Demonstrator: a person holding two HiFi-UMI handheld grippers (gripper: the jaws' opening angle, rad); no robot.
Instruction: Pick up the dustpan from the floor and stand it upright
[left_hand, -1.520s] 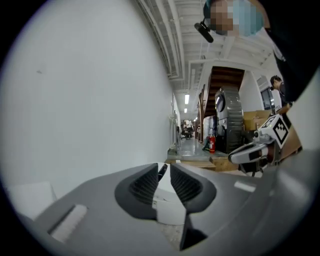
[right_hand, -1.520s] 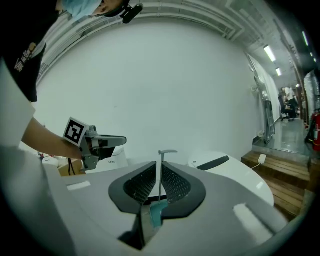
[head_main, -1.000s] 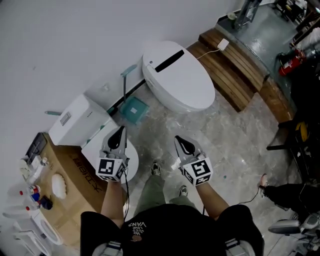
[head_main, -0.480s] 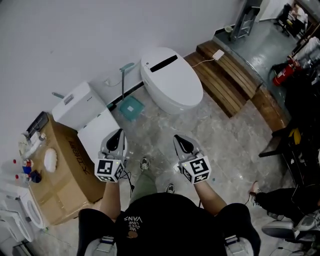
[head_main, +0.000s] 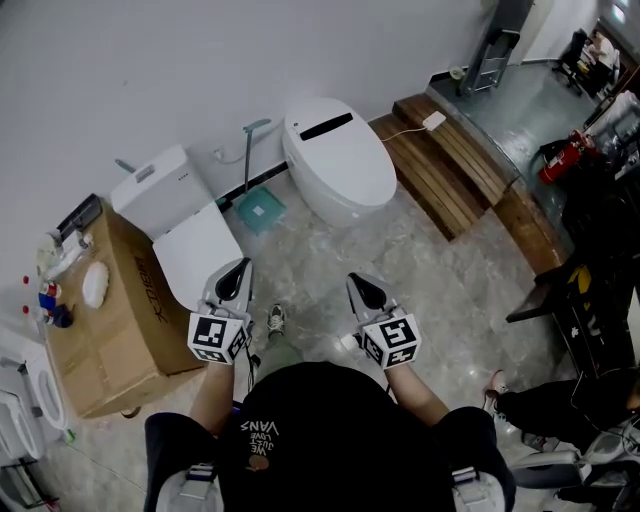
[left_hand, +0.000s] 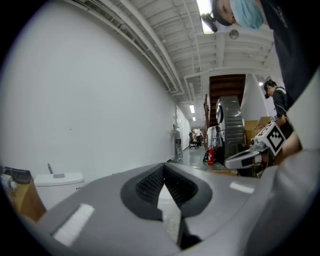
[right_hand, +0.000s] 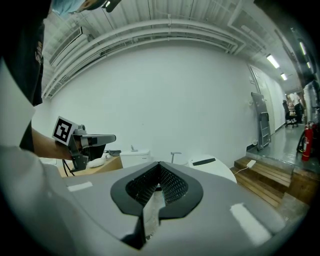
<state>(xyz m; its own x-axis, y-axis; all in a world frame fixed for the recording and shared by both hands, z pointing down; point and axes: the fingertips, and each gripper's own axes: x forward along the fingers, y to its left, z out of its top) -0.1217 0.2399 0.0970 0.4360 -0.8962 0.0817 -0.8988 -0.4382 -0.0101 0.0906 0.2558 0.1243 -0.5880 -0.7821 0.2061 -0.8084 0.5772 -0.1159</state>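
A teal dustpan (head_main: 260, 211) stands on the grey floor between the two toilets, its long handle (head_main: 247, 150) rising against the white wall. In the right gripper view only the handle's top (right_hand: 175, 155) shows, beyond the jaws. My left gripper (head_main: 237, 270) and right gripper (head_main: 360, 286) are held side by side in front of my body, well short of the dustpan. Both are shut with nothing between the jaws. The left gripper (left_hand: 164, 168) points level toward the wall. The right gripper (right_hand: 159, 168) points toward the toilets.
A white toilet with its lid closed (head_main: 340, 160) stands right of the dustpan, and another toilet with a tank (head_main: 165, 195) stands to its left. A cardboard box (head_main: 110, 320) is at the left. Wooden steps (head_main: 455, 170) and a fire extinguisher (head_main: 553, 162) lie to the right.
The view has drawn back from the toilets and dustpan, which now look smaller and farther away. Both grippers have stayed shut and side by side.
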